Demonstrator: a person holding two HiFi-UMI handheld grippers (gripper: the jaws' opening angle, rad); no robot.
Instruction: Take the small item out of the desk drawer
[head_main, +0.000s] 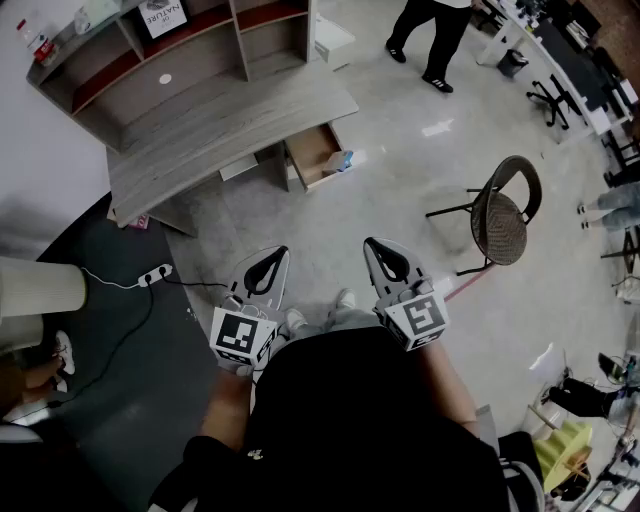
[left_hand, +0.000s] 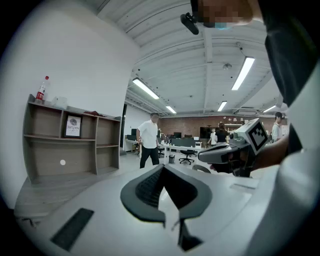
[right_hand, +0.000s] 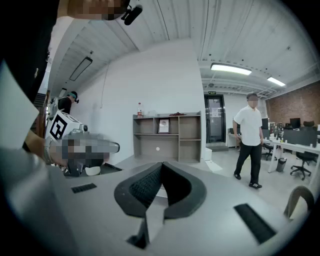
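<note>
on shelf (head_main: 200, 75): sign (head_main: 162, 15) "nature" | left claw (head_main: 281, 253) pressed together | right claw (head_main: 372, 244) pressed together

Both grippers are held out in front of the torso, side by side and well apart, at much the same height. The left gripper (head_main: 275, 256) is pointed forward and tipped slightly downward. Its jaws are closed tip to tip, and nothing is held between them. The right gripper (head_main: 378, 250) is held likewise, with its jaws shut together and empty. The two tips are angled a little towards each other. A left cube (head_main: 243, 336) and a right cube (head_main: 418, 318) are carried at the rear of the grippers, above the hands. The left forearm (head_main: 226, 408) and right forearm (head_main: 448, 382) are bent forward from elbows kept close to the body.
</note>
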